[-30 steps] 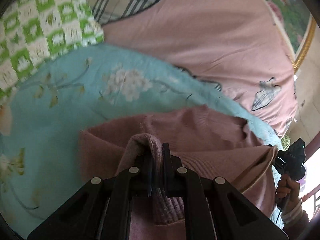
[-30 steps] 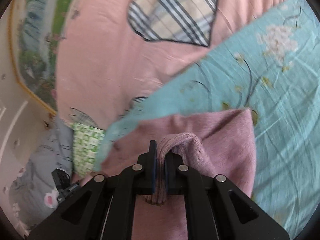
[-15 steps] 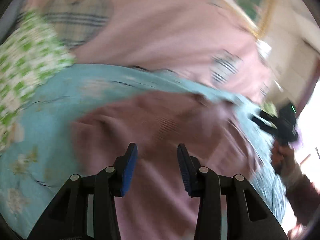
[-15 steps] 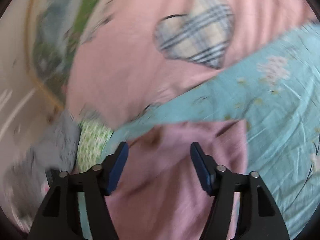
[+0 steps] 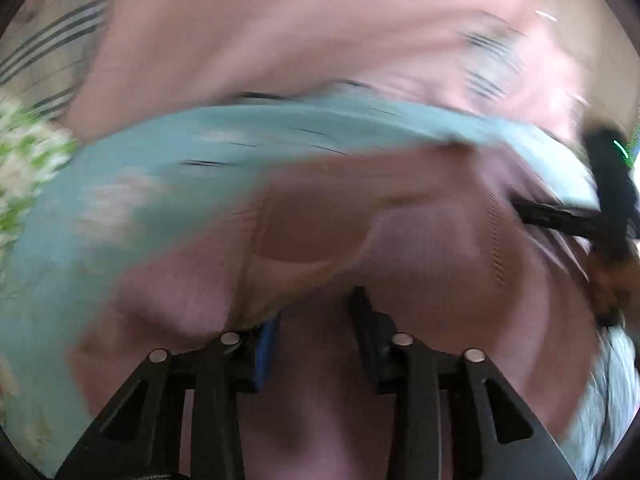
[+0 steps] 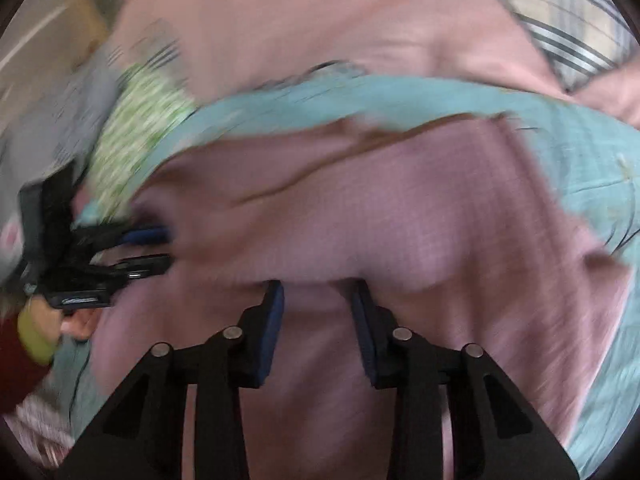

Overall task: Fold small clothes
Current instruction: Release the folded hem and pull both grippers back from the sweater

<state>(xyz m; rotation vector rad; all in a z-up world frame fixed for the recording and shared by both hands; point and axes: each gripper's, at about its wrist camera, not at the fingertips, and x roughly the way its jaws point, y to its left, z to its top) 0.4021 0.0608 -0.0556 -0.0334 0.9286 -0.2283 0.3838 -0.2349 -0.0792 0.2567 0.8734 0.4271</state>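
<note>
A mauve knitted garment (image 5: 420, 232) lies on a light blue floral cloth (image 5: 140, 184), folded over on itself; both views are blurred by motion. My left gripper (image 5: 316, 320) is open and empty, low over the garment's near part. My right gripper (image 6: 318, 304) is open and empty, also low over the garment (image 6: 400, 208). The right gripper shows at the right edge of the left wrist view (image 5: 560, 216). The left gripper shows at the left edge of the right wrist view (image 6: 156, 248), its fingers at the garment's side edge.
A pink bedspread (image 5: 320, 40) with a plaid heart patch (image 6: 568, 20) lies beyond the blue cloth. A green and white checked cloth (image 6: 136, 136) sits at the left in the right wrist view. A grey item (image 6: 52, 128) lies beyond it.
Both grippers let go of the garment's folded edge and opened. Both have since dropped closer to the garment, and the views have swung.
</note>
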